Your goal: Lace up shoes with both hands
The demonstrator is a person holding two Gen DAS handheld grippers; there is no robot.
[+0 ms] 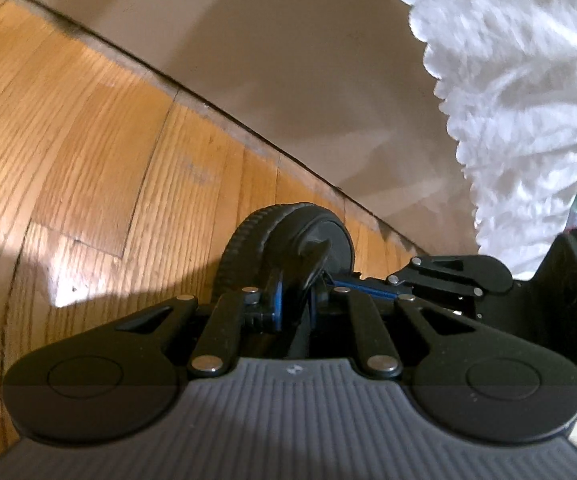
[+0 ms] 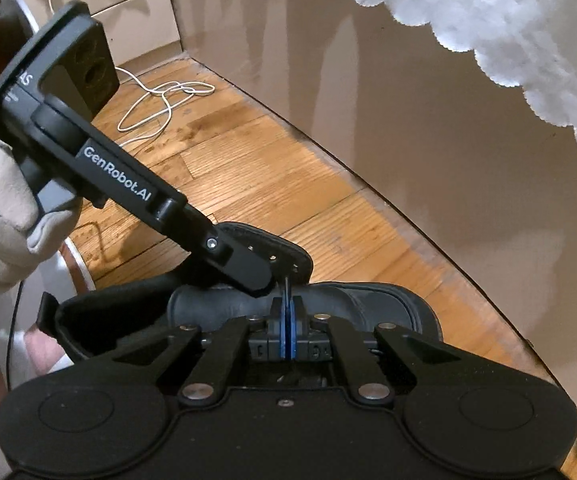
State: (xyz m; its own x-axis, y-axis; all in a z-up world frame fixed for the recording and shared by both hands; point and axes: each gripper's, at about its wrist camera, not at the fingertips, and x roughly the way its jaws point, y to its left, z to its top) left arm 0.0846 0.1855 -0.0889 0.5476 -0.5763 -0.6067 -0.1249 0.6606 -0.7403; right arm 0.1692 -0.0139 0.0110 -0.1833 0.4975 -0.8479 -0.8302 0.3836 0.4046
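My right tool [image 2: 288, 320] has its blue pads pressed together on a thin black lace [image 2: 286, 286], which rises from the pinch toward the eyelet flap. I judge the step is threading, so I should keep the lace taut and short and steer its tip squarely at an eyelet. My left tool [image 2: 266, 280] reaches in from the left, its tip at the flap of the black shoe [image 2: 368, 300]; its own view seems to show it closed, though on what I cannot tell. The shoe sits on the wooden floor [image 2: 248, 168], directly ahead of my right tool, touching it.
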